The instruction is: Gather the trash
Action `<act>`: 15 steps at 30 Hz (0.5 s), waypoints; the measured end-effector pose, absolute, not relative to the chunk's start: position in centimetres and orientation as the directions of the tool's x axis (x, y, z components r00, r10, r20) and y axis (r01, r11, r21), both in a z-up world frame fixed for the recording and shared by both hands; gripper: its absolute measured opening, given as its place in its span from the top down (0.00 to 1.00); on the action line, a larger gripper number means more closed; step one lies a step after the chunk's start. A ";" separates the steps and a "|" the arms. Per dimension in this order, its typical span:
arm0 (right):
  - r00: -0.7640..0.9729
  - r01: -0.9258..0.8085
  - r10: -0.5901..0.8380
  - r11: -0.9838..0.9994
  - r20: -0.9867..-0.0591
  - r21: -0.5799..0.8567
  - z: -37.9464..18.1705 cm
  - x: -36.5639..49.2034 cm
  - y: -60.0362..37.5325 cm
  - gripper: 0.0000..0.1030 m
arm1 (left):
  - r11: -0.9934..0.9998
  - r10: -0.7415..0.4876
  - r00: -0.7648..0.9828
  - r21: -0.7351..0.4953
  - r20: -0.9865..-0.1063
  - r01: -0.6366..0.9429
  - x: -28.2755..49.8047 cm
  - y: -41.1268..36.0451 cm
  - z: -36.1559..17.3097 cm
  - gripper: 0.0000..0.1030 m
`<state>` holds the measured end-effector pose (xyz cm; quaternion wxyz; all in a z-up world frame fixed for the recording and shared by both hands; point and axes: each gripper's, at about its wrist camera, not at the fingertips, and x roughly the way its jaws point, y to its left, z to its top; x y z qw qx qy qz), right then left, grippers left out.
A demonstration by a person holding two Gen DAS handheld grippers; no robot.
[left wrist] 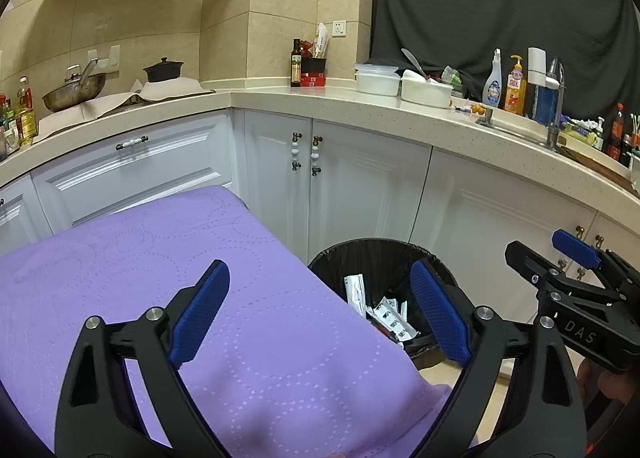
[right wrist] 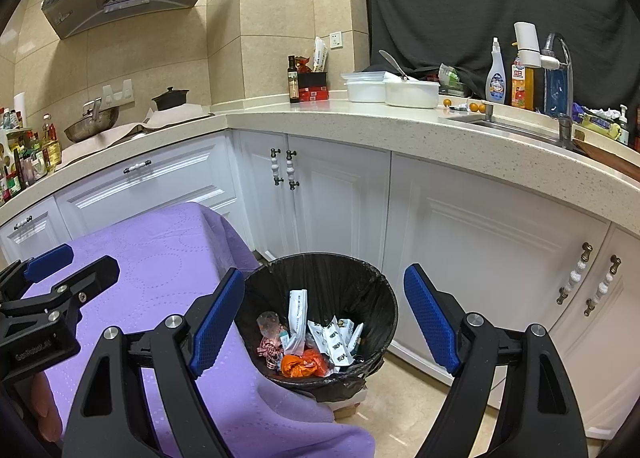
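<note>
Left tool (left wrist: pixel 320 310) and right tool (right wrist: pixel 324 320), both gaping wide and holding nothing, are hovering over the purple table (left wrist: pixel 140 258) edge and the near-right trash bin (right wrist: pixel 340 282), wrappers (right wrist: pixel 336 338) lying inside.

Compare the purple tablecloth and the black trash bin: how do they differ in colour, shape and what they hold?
The purple tablecloth is light violet with dotted circles; the trash bin is lined in plain black. The tablecloth lies flat and drapes over the table edge; the bin is a round, open container on the floor. The cloth's visible surface is bare, while the bin holds white wrappers and an orange wrapper. They stand side by side.
</note>
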<state>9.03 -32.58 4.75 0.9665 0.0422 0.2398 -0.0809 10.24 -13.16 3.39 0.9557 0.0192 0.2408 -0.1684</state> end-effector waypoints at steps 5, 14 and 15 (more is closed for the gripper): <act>0.871 0.181 -0.139 0.982 -0.470 0.046 4.6 8.9 -32.9 0.23 | 0.942 -0.313 0.825 -0.041 -0.472 0.334 10.2 -13.3 3.4 0.12; 0.870 0.184 -0.140 0.982 -0.473 0.049 4.5 8.7 -33.0 0.23 | 0.938 -0.319 0.823 -0.031 -0.470 0.346 10.1 -14.3 3.6 0.07; 0.870 0.186 -0.141 0.981 -0.473 0.049 4.4 8.6 -32.9 0.23 | 0.936 -0.321 0.822 -0.028 -0.470 0.350 10.1 -14.5 3.6 0.06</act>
